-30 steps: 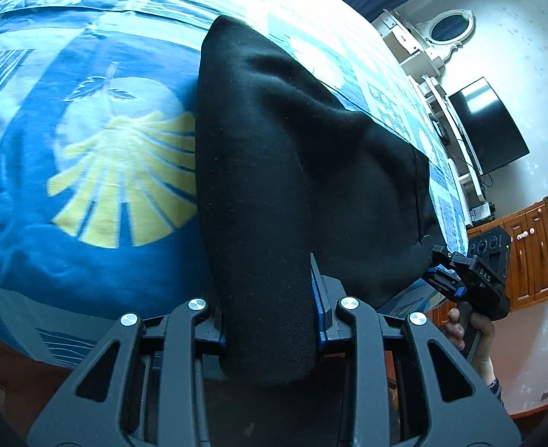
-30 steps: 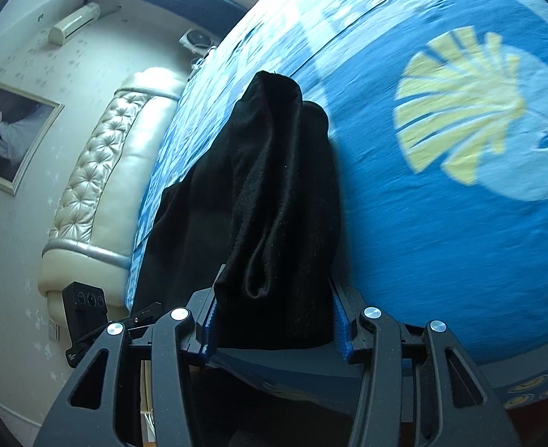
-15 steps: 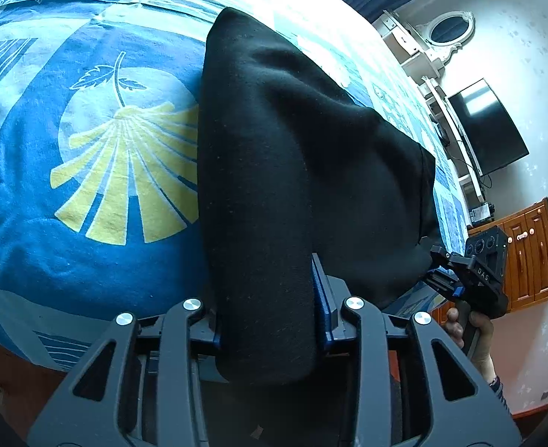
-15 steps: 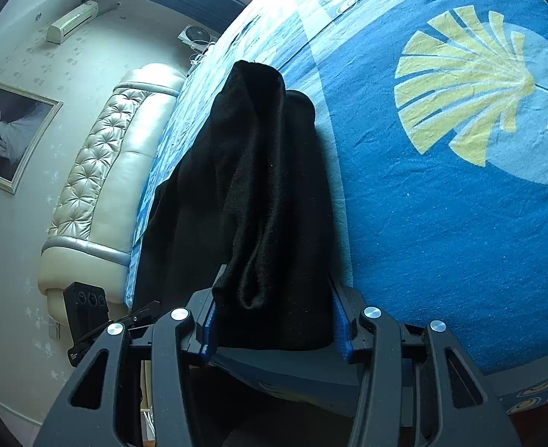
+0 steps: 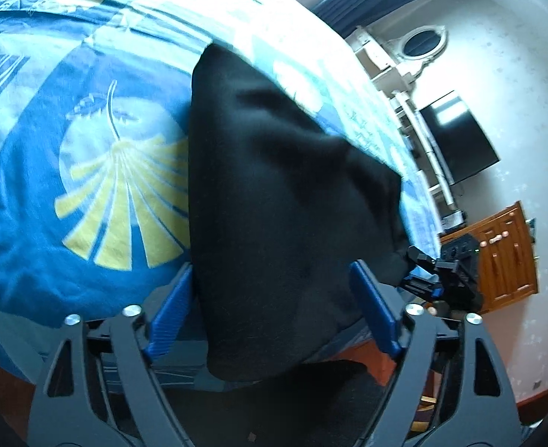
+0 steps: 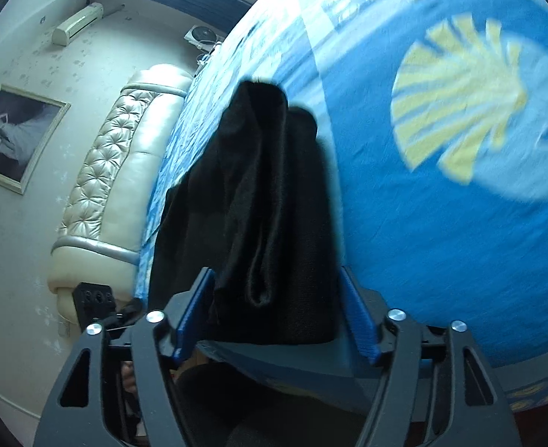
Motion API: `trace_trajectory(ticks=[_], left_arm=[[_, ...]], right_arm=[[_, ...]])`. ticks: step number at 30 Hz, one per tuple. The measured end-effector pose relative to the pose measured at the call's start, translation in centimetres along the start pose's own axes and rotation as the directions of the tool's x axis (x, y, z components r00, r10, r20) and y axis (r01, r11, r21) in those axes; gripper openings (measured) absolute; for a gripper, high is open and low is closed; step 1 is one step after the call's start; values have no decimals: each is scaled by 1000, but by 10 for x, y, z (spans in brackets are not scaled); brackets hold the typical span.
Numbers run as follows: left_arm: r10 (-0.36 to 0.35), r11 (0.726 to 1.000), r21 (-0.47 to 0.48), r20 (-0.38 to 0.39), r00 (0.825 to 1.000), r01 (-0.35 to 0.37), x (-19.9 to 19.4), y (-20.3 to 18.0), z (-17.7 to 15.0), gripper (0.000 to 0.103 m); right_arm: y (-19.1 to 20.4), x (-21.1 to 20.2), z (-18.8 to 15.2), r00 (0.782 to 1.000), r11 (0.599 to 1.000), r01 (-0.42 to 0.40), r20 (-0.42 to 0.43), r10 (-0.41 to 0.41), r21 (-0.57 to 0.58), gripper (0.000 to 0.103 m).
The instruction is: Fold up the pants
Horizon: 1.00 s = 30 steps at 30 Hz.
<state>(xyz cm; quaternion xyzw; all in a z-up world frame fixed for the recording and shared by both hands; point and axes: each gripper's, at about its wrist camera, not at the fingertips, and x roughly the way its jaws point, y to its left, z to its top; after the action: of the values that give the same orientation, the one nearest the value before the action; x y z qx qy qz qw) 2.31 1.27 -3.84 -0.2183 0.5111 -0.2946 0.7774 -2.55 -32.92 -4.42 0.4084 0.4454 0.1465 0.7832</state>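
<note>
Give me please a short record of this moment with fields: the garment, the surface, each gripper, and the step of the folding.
garment: black pants, folded over, lying on the bed
surface: blue bedspread with a yellow shell print
left gripper: jaws spread, blue pads on both sides of the pants' near end, not pinching
right gripper: jaws spread, cloth between them, grip loose
folding step: both ends appear released; the pants rest on the bedspread
background: cream tufted headboard, dark television

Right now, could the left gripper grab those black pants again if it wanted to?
Probably yes. The left gripper is open, with the black pants lying right between its blue fingers on the bedspread. Nothing blocks it; closing should catch the cloth.
</note>
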Motion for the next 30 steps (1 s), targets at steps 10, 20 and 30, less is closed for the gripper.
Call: trace_trajectory(ticks=[10,20,30], left_arm=[[-3,999,-49,-14,1000,2,38,29,57,90],[-14,995,-100,-40,999,9,66,49,86,67],[67,998,18,-10,998,-66,60,30,94,23]], right_arm=[[-8,42,62,998,996,-64,5,64,60,75],[10,84,83,995,998,-53,-82,52,-14,52],[22,75,81,993,992,-117,-4,117,-37,37]])
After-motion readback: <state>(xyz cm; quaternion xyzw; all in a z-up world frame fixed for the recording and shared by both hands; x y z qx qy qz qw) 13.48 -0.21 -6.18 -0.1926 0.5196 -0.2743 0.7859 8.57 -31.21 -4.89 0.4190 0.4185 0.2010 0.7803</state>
